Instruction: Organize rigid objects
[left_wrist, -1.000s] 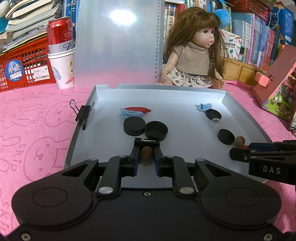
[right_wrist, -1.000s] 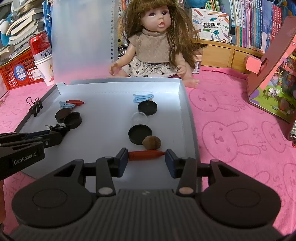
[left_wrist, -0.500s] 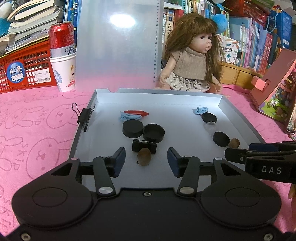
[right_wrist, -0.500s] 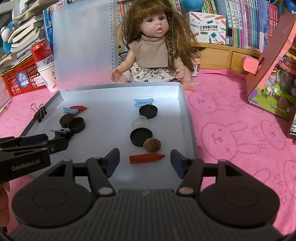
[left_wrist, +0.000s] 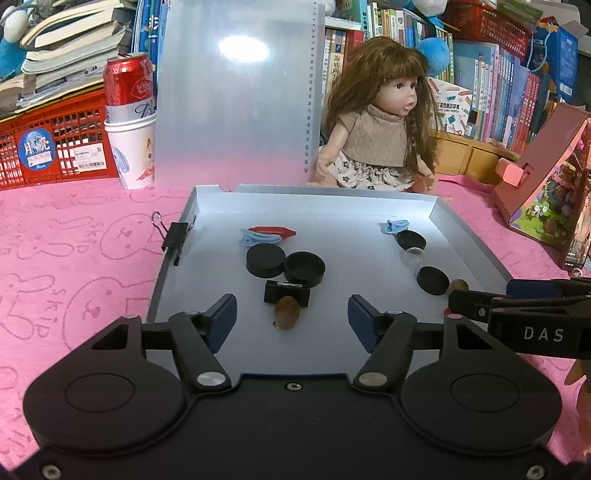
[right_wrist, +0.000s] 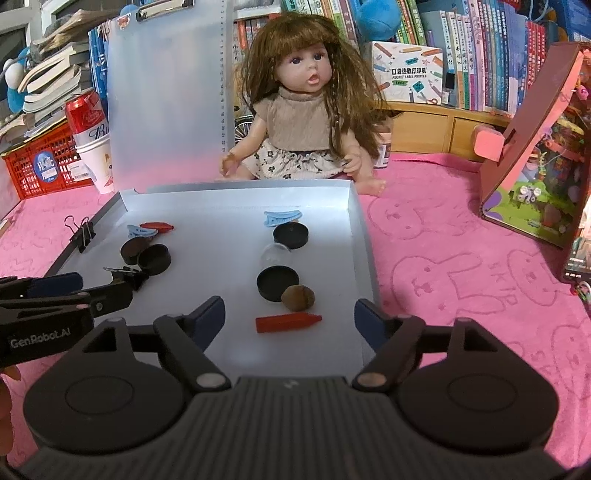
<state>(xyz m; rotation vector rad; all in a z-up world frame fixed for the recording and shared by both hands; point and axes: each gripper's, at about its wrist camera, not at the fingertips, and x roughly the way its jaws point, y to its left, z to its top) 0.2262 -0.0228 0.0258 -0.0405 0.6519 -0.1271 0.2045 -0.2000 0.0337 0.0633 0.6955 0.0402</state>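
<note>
A pink cloth (right_wrist: 461, 266) with bunny shapes covers the table. On it lies a big grey tray (left_wrist: 476, 243) with low walls. Everything else here is placed by that tray.

Behind the tray sits a doll (right_wrist: 306, 122) with long brown hair. A tall clear board (left_wrist: 236, 96) stands behind the tray's back left corner. Left of the board a red can (left_wrist: 127, 88) sits in a white cup (left_wrist: 133, 155).

The left gripper (left_wrist: 291, 317) hangs over the tray's near edge. Its blue fingers are wide apart and hold nothing. The right gripper (right_wrist: 290, 319) hangs over the tray's near right part, and its fingers are wide apart too, with nothing in them.

In the left side of the tray two black lids (left_wrist: 284, 264) touch each other. Just in front of them lies a black binder clip (left_wrist: 286, 291), and a brown nut (left_wrist: 286, 313) rests against the clip. Behind the lids a blue hair clip (left_wrist: 258, 237) touches a red cap (left_wrist: 275, 232).

In the right side of the tray, from back to front, lie another blue hair clip (right_wrist: 282, 218), a black lid (right_wrist: 290, 236), a clear dome (right_wrist: 275, 254), a second black lid (right_wrist: 277, 283), a second brown nut (right_wrist: 298, 296) and a red pen cap (right_wrist: 288, 323). The nut touches the lid.

One more binder clip (left_wrist: 175, 238) grips the tray's left wall.
</note>
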